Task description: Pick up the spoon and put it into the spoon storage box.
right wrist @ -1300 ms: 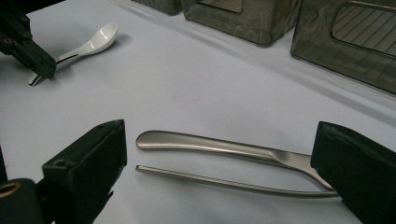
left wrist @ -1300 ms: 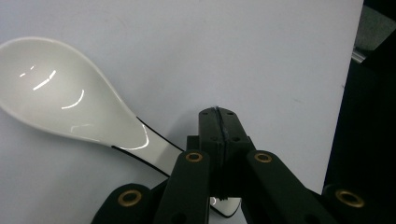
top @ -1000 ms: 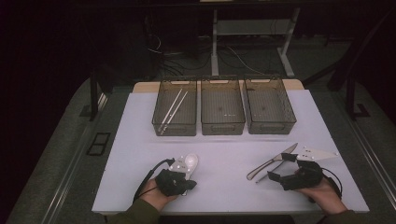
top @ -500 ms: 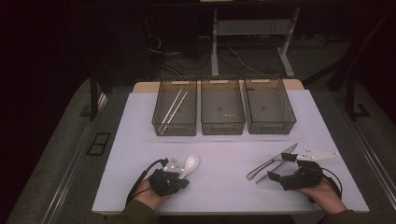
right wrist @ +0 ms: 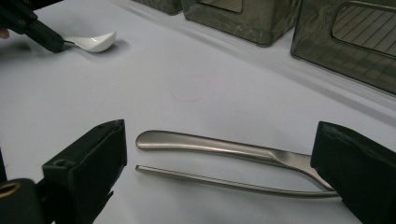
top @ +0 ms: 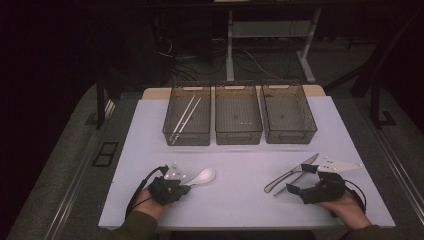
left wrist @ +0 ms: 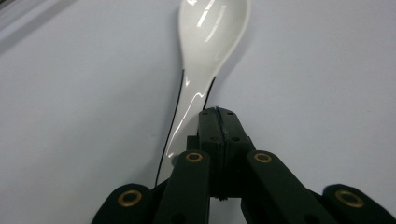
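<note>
A white ceramic spoon [top: 204, 176] [left wrist: 212, 32] lies on the white table [top: 235, 200], bowl pointing away from my left gripper [top: 185, 186] [left wrist: 218, 115]. That gripper's jaws are shut together with nothing between them. The spoon's handle runs just to their left and under them. At the right, a steel knife [top: 291, 173] [right wrist: 210, 145] and a thin metal chopstick [top: 288, 184] [right wrist: 224, 183] lie side by side. My right gripper [top: 300, 179] [right wrist: 224, 163] stands wide open, one jaw at each end of the pair.
Three dark see-through bins stand in a row at the back: left bin [top: 186, 141] with a pair of chopsticks [top: 184, 116], middle bin [top: 238, 138], right bin [top: 291, 136]. The table's front edge runs just under both hands. My left gripper [right wrist: 42, 35] shows far off beside the spoon [right wrist: 95, 43].
My left gripper has drawn back a little toward the left front; the spoon stays where it lay. The right gripper, knife and chopstick have not moved.
</note>
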`<state>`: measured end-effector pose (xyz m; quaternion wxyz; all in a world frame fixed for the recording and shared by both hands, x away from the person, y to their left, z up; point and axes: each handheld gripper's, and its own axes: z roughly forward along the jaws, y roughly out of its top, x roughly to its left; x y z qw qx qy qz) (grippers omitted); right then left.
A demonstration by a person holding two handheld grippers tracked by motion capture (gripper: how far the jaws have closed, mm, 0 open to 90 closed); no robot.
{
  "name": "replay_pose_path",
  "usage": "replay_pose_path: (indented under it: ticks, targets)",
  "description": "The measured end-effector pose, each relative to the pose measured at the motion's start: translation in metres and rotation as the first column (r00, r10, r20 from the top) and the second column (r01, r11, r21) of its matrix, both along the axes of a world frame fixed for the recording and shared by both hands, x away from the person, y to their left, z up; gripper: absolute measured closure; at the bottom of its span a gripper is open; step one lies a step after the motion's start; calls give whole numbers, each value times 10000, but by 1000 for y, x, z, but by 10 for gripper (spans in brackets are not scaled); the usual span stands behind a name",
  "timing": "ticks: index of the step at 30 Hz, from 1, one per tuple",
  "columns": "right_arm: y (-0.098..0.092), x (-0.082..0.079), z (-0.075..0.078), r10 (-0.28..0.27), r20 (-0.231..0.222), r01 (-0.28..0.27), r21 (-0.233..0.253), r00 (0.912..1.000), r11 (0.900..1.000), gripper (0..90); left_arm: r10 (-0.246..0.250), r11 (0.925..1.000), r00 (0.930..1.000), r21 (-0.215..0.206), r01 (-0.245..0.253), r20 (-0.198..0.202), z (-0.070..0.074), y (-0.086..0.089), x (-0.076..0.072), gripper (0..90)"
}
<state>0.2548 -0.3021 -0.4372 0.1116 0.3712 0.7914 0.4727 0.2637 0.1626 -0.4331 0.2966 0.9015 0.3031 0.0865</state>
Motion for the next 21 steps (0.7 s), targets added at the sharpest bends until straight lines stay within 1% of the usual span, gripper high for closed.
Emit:
replay_pose_path:
  ticks: [1, 2, 7, 8, 9, 10, 13, 15, 16, 17, 18, 21]
  targets:
    - [0, 0, 0, 1, -3, -1, -2, 10000, 10000, 37, 138, 9999, 9999, -84, -138, 55, 0, 1, 0, 888]
    - [0, 0, 0, 2, -1, -2, -3, 10000, 10000, 37, 155, 9999, 9998, 6, -155, 95, 0, 3, 2, 888]
    - [0, 0, 0, 4, -10, -4, -2, 10000, 10000, 37, 479, 9988, 9984, 115, -483, 289, 0, 13, 8, 888]
    - [0, 0, 0, 6, -13, -6, -4, 10000, 10000, 37, 630, 9980, 9977, 22, -631, 259, 0, 14, 9, 888]
    - [0, 0, 0, 7, -13, -7, -8, 10000, 10000, 37, 582, 9983, 9979, 78, -584, 281, 0, 16, 10, 888]
    - [0, 0, 0, 9, -9, -9, -7, 10000, 10000, 37, 630, 9980, 9977, 13, -630, 268, -1, 17, 10, 888]
    - [0, 0, 0, 7, -8, -7, -8, 10000, 10000, 37, 621, 9981, 9976, 4, -621, 292, 0, 18, 10, 887]
    - [0, 0, 0, 9, -14, -9, -12, 10000, 10000, 37, 555, 9984, 9979, -142, -550, 344, 2, 18, 10, 887]
    - [0, 0, 0, 11, -11, -11, -15, 10000, 10000, 37, 605, 9979, 9975, -252, -596, 356, 3, 18, 9, 887]
    - [0, 0, 0, 9, -10, -9, -14, 10000, 10000, 37, 528, 9981, 9978, -333, -514, 411, 5, 19, 9, 887]
    - [0, 0, 0, 5, -9, -5, -14, 10000, 10000, 37, 590, 9970, 9974, -519, -568, 417, 6, 19, 8, 886]
    - [0, 0, 0, 13, -28, -13, -19, 10000, 10000, 36, 529, 9940, 9975, -981, -482, 468, 11, 18, 9, 847]
